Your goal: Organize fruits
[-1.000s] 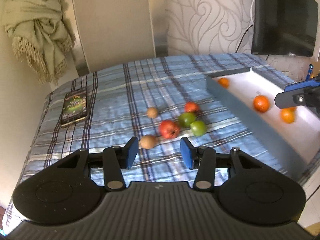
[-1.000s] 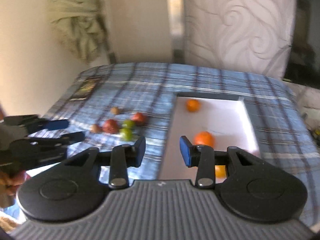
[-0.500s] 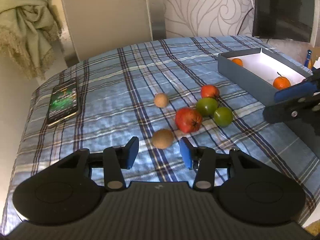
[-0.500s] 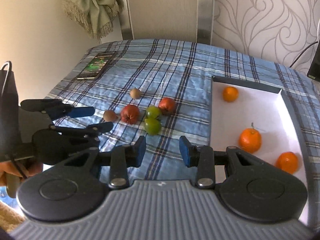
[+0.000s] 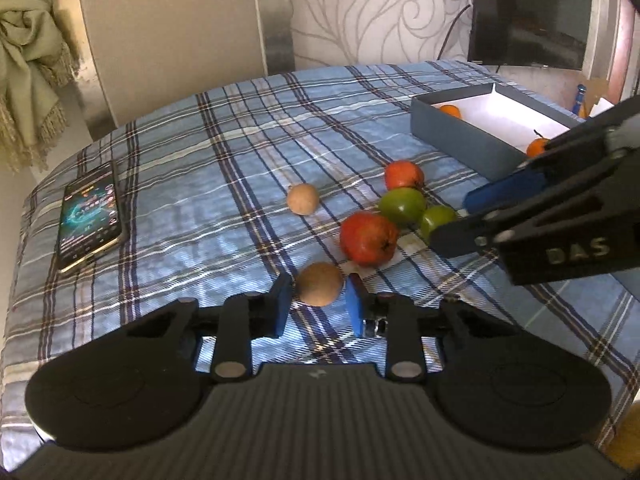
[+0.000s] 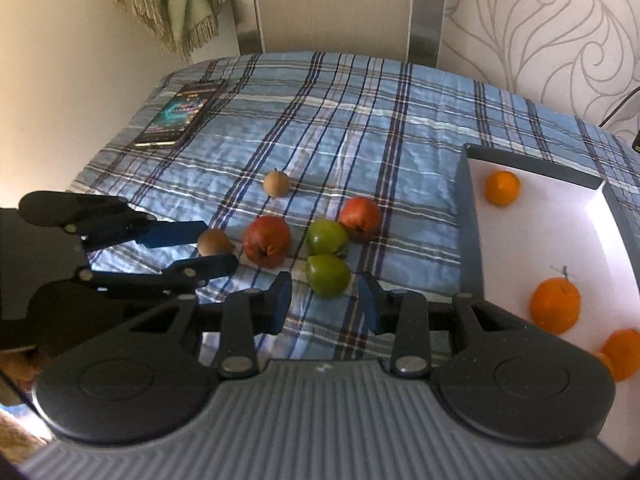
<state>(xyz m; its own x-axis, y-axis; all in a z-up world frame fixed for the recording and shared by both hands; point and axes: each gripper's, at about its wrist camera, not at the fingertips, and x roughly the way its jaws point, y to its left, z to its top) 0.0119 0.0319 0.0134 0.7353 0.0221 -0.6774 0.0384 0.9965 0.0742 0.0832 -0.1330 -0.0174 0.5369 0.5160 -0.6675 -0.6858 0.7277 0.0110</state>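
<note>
Loose fruit, six pieces, lying on a blue plaid cloth over the table (image 5: 168, 168):
- Brown fruit (image 5: 319, 283), nearest; sits between the blue pads of the left tongs (image 5: 316, 307), which stand apart on either side of it, gaps visible, not yet clamped.
- Red fruit (image 5: 369, 239), just beyond it and close by.
- Two green fruits: one (image 6: 328, 275) just ahead of the right tongs (image 6: 325, 303), the other (image 6: 326, 236) behind it, the two nearly touching.
- Second red fruit (image 6: 360, 217), against the far green one.
- Second brown fruit (image 6: 276, 183), set apart toward the far side.

Sorted fruit: three oranges in the grey box (image 6: 468, 216) with white floor, at the right of the cloth; far one (image 6: 502, 187), near ones (image 6: 555, 305) and (image 6: 622, 354).

Right tongs: spread wide, holding nothing.

Other: a phone (image 6: 180, 115), screen lit, near the cloth's left edge.

Risks, as I judge them: the round brown fruit may squirt out forward if the pads close off-centre, and would knock the red one. The two tongs work close together and could collide. The cloth is wrinkled, so a nudged fruit may roll.
</note>
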